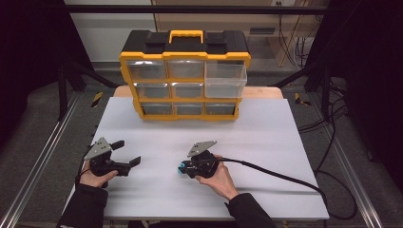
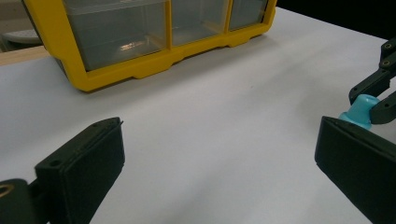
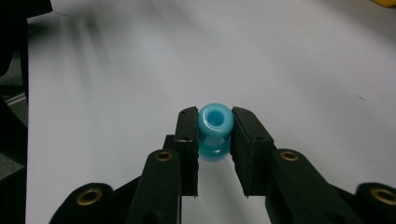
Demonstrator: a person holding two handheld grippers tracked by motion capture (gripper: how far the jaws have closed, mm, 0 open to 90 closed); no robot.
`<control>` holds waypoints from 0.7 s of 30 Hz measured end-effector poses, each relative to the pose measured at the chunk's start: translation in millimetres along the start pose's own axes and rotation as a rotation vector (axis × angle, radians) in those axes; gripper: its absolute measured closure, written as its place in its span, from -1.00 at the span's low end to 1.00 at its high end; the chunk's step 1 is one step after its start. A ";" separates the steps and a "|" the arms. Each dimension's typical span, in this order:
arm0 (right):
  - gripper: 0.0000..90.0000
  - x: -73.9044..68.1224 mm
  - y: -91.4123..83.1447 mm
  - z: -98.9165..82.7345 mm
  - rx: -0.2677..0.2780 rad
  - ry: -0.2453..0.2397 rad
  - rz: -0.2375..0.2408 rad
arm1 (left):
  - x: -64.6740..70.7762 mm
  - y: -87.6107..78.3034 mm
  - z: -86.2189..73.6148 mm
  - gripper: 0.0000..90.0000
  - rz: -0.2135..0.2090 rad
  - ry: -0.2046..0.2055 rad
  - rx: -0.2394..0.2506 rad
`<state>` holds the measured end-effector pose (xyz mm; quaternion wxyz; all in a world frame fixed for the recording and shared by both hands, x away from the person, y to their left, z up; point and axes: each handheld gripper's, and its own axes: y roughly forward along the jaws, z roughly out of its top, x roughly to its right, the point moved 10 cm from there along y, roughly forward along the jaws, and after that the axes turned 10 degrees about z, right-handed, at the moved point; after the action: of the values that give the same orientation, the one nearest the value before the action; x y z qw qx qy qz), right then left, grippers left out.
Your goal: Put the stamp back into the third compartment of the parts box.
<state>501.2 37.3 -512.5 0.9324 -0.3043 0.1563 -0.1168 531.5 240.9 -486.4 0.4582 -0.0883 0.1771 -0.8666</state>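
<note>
My right gripper [image 3: 215, 135] pinches the blue spool [image 3: 215, 122] across its waist near the desk's [image 1: 266, 137] front edge; it looks light, stiff, slippery. Left gripper [image 2: 219, 172] spread wide.

Left tongs [image 1: 129, 153] low and wide apart; right tongs [image 1: 181, 167] pinched narrow, both hands near the table's front.

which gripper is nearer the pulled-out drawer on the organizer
Right. The right gripper, shut on a blue spool, sits mid-table, below and left of the pulled-out drawer. The left gripper is farther off, near the table's left edge.
</note>
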 end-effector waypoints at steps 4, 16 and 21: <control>0.61 0.3 -4.8 2.1 0.003 -0.006 -0.009 | 0.0 0.1 0.0 -0.98 0.000 0.000 0.000; 0.61 0.4 -25.6 10.7 0.039 -0.009 -0.024 | 0.2 0.6 -0.1 -0.98 0.000 -0.002 -0.001; 0.61 2.7 -37.8 15.0 0.063 -0.005 -0.034 | 0.4 0.7 -0.3 -0.98 -0.001 0.001 -0.002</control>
<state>504.4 14.6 -478.8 0.9398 -0.2775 0.1452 -0.1367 531.8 240.3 -487.0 0.4577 -0.0883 0.1780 -0.8666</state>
